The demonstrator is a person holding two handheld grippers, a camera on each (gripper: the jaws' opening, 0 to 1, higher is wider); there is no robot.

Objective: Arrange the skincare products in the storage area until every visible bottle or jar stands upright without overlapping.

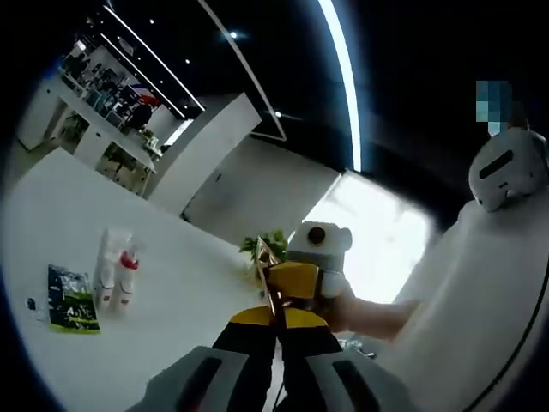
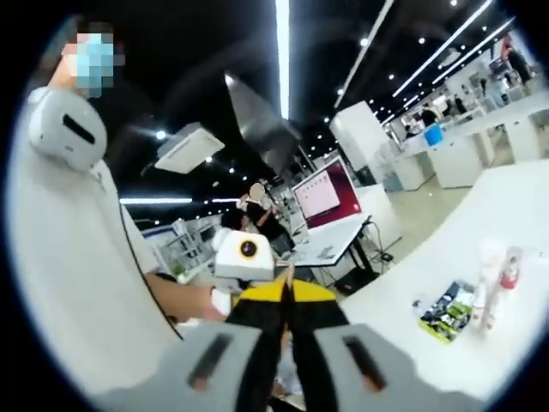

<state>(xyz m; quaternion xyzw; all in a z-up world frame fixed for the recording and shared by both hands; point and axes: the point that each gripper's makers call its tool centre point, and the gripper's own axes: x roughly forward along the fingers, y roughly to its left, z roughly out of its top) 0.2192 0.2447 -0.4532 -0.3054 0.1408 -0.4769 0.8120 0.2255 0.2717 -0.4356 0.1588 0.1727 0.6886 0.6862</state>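
On the white table (image 1: pixel 171 283) two white tubes (image 1: pixel 116 275), one with a red cap, sit side by side and seem to lie flat. Just left of them is a dark green packet (image 1: pixel 70 302). In the right gripper view the tubes (image 2: pixel 495 279) and the packet (image 2: pixel 446 313) sit on the table at the right. My left gripper (image 1: pixel 274 313) is held in the air with its jaws together and nothing between them. My right gripper (image 2: pixel 287 287) is also shut and empty. The two grippers meet tip to tip, far from the products; the right gripper (image 1: pixel 296 276) shows just ahead of the left one.
A person in a white shirt (image 1: pixel 480 292) stands close behind the grippers, a hand (image 1: pixel 347 305) on the right one. A green plant (image 1: pixel 273 243) stands at the table's far edge. Desks, a red screen (image 2: pixel 324 193) and other people fill the hall behind.
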